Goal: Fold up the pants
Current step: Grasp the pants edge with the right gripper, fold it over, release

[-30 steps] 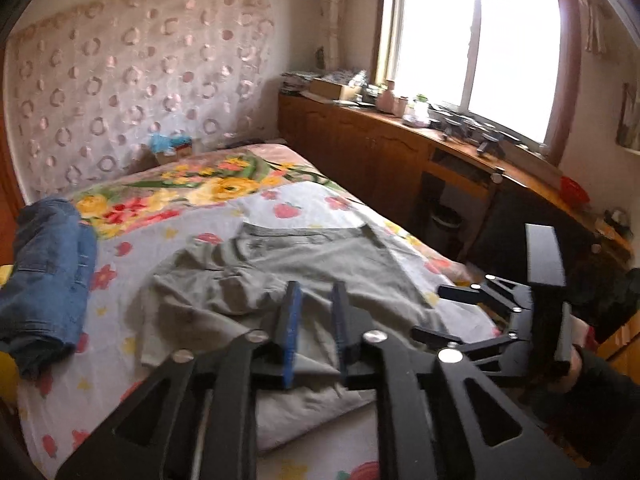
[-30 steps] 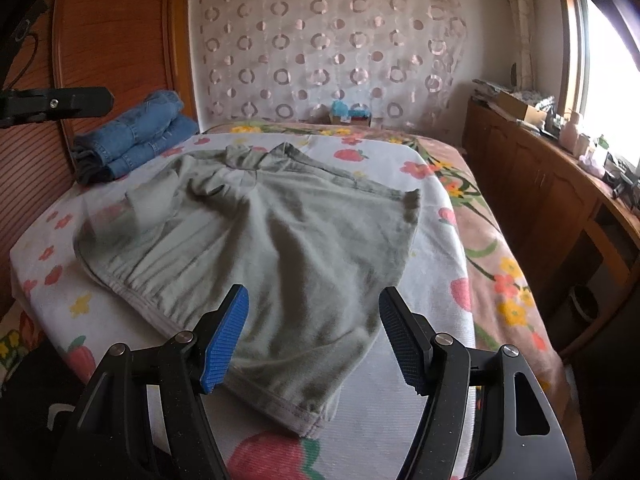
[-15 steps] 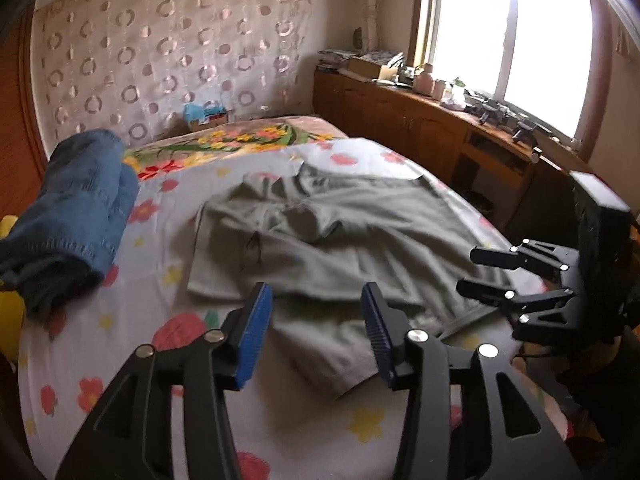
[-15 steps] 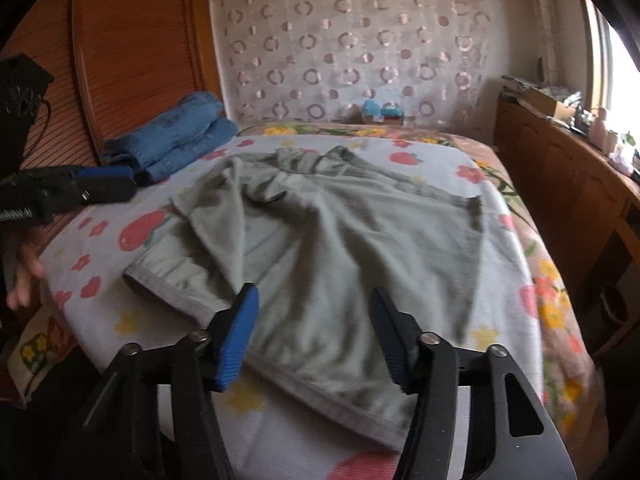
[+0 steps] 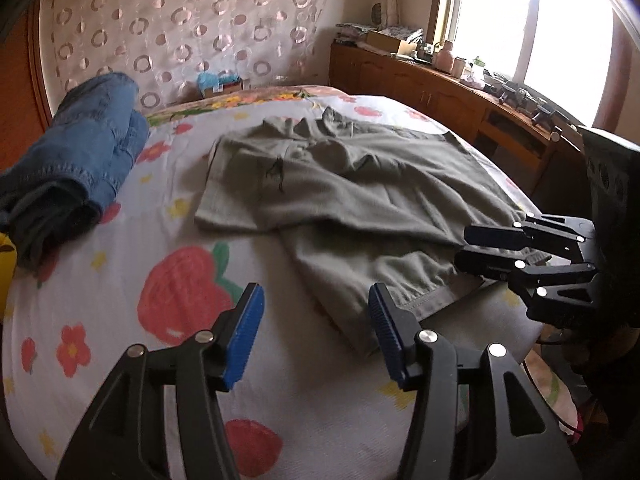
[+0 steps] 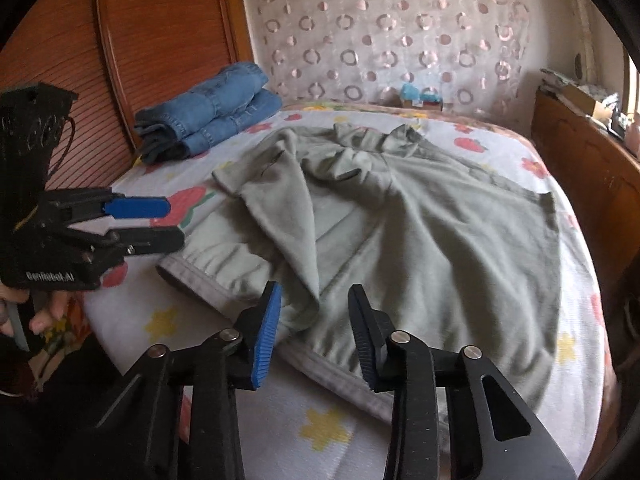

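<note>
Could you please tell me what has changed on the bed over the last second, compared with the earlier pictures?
The left gripper, shut a second ago low over the grey pants, has opened and drawn back over the bedsheet. The right gripper, open throughout, has come down at the pants' near hem. The pants now lie partly folded over themselves. The folded jeans have not moved.

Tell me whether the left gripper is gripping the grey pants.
No: the left gripper is open, fingers apart above the bedsheet beside the grey pants.
</note>
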`<state>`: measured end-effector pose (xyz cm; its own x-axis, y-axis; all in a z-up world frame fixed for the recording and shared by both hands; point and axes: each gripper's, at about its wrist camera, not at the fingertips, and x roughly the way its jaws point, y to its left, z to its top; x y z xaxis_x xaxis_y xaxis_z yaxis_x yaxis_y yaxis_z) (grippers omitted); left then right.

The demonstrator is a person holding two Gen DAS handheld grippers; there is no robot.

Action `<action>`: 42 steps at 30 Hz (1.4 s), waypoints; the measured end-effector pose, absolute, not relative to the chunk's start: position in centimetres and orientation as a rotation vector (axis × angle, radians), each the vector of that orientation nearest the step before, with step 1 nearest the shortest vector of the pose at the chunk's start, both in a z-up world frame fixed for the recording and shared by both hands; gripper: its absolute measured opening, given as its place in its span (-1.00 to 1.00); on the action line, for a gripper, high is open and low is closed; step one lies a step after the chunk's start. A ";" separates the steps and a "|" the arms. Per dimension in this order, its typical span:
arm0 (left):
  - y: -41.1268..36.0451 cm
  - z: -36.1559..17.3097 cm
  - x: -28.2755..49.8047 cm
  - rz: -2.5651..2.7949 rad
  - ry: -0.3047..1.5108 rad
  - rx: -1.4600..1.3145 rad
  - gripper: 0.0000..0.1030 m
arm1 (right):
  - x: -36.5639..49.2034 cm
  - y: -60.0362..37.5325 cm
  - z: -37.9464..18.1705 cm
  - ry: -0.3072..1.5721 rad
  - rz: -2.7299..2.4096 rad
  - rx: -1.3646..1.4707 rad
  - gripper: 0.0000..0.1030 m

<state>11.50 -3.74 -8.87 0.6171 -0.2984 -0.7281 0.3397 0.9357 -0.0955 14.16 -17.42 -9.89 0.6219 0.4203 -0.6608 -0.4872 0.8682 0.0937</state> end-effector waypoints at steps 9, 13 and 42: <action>-3.4 -9.6 11.3 -0.362 0.846 0.034 0.03 | 14.7 -15.7 -10.3 0.759 0.540 -0.133 -0.68; -3.3 -9.4 11.2 -0.363 0.836 0.020 0.03 | 14.8 -15.7 -10.0 0.746 0.544 -0.140 -0.98; -7.3 -5.4 12.8 -0.442 0.772 0.017 0.04 | 11.1 -24.8 -3.0 0.544 0.344 -0.122 -1.00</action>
